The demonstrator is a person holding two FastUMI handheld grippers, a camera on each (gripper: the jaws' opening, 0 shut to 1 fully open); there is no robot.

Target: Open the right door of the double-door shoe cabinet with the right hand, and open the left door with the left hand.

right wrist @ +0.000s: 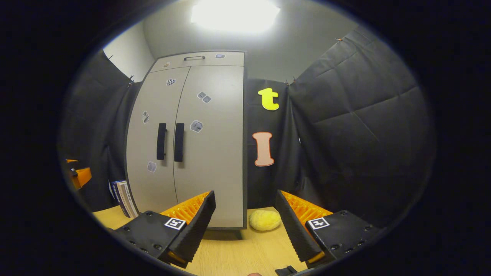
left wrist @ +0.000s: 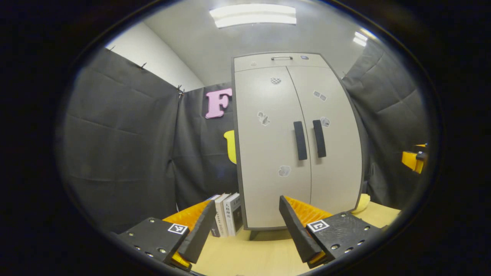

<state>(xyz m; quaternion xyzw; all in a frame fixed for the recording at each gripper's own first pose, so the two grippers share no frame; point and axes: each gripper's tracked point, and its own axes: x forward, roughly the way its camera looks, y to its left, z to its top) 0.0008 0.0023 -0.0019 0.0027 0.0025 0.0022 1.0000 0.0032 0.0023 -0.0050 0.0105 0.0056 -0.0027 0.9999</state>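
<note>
Matt cabinet (left wrist: 268, 153), wood-grain table (left wrist: 253, 253)

open air before handles (left wrist: 309, 140), books (left wrist: 226, 214) left

Light: we see white ceiling panels (left wrist: 253, 15), blown out in right gripper view (right wrist: 234, 15).
Edges: fisheye bends the pale grey double-door cabinet (left wrist: 297, 140).

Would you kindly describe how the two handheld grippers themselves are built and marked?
The left gripper and right gripper look alike: two wedge-shaped fingers with ribbed inner faces, mounted on dark textured blocks with visible screws. Each block carries a small square black-and-white marker tag.
</note>
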